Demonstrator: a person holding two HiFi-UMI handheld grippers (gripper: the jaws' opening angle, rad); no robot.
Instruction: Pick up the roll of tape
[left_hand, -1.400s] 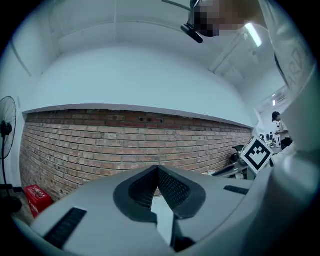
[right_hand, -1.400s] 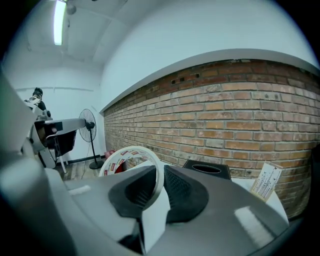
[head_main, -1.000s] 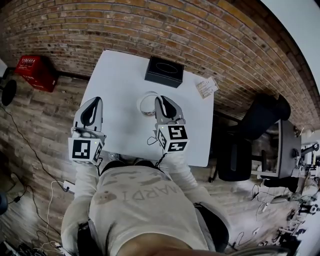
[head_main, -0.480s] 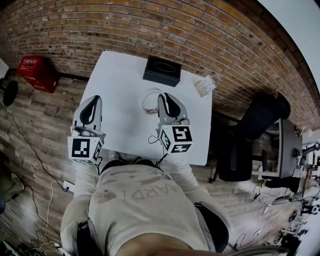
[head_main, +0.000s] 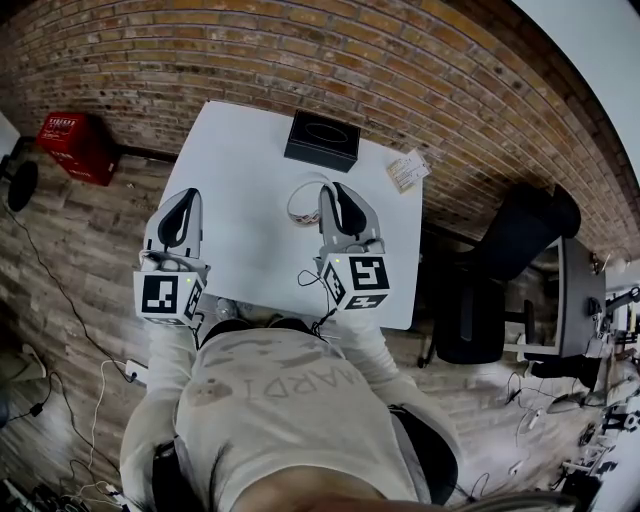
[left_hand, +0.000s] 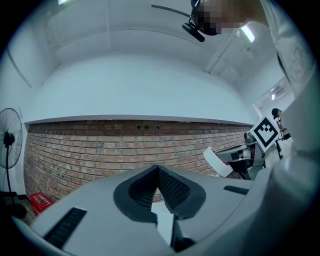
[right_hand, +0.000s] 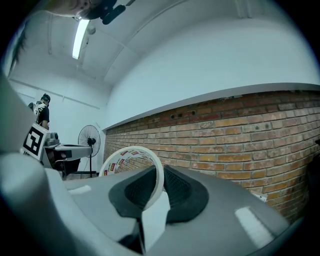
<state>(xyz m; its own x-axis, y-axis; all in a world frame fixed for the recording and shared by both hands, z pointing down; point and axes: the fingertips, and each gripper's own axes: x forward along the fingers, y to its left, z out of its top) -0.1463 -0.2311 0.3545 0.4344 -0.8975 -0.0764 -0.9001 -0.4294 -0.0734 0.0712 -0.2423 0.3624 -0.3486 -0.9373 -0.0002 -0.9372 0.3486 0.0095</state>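
At the far left, a red plastic crate is seen on the wooden floor, at ten o'clock from the white rectangular table. The grey left gripper is held at the table's eight o'clock edge, jaws pressed together on nothing, apparently parked out of the way. Near the table's centre, the white roll of tape with red print is pinched through its wall by the grey right gripper, one pad inside the ring and one outside, so it hangs upright, seemingly clear of the top. A black rectangular box lies at twelve o'clock and a white paper card at two o'clock; neither is judged an obstacle to lifting.
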